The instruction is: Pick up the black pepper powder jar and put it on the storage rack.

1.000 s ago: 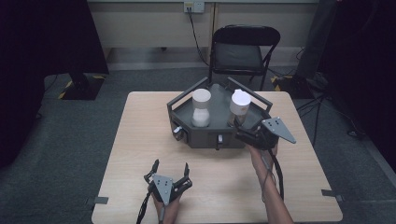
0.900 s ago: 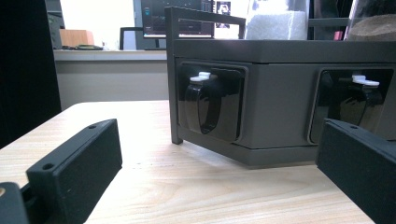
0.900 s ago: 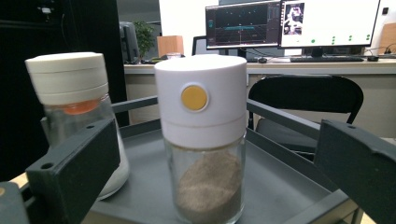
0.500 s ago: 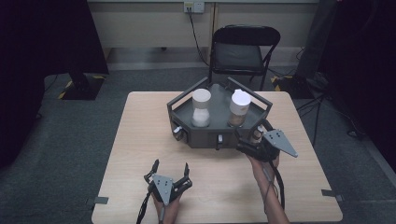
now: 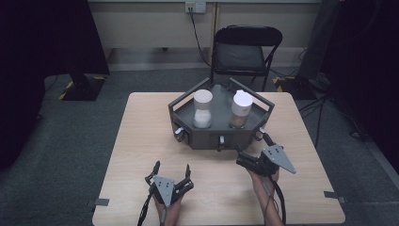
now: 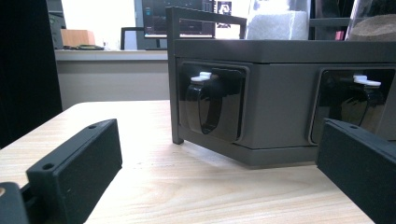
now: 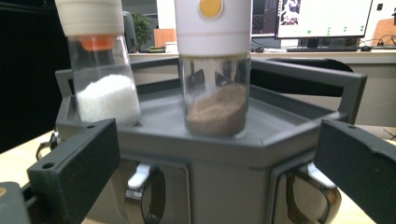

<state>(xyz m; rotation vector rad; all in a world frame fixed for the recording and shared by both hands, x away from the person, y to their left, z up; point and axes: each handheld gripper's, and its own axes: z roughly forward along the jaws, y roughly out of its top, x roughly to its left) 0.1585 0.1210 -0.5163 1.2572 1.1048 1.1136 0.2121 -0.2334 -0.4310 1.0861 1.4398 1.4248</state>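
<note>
A dark grey six-sided tray (image 5: 221, 134) stands at the table's middle back. On it are two clear jars: one with white grains and a pale lid (image 5: 203, 109) (image 7: 100, 70), one with brown grains and a white lid (image 5: 240, 109) (image 7: 215, 70). Recesses in the tray's side walls hold dark scoops with white tabs (image 6: 208, 105) (image 7: 144, 191). My left gripper (image 5: 171, 168) (image 6: 217, 154) rests near the front edge, open and empty, facing the tray wall. My right gripper (image 5: 254, 149) (image 7: 217, 144) is just short of the tray's front right wall, open, with nothing between its jaws.
A black folding chair (image 5: 245, 52) stands behind the table. Bare wooden tabletop (image 5: 141, 141) lies left of the tray and between the two grippers. Tape marks (image 5: 99, 202) sit at the front corners.
My right gripper has drawn back from the tray's right side toward the front edge and a little lower. The left gripper and the jars have stayed put.
</note>
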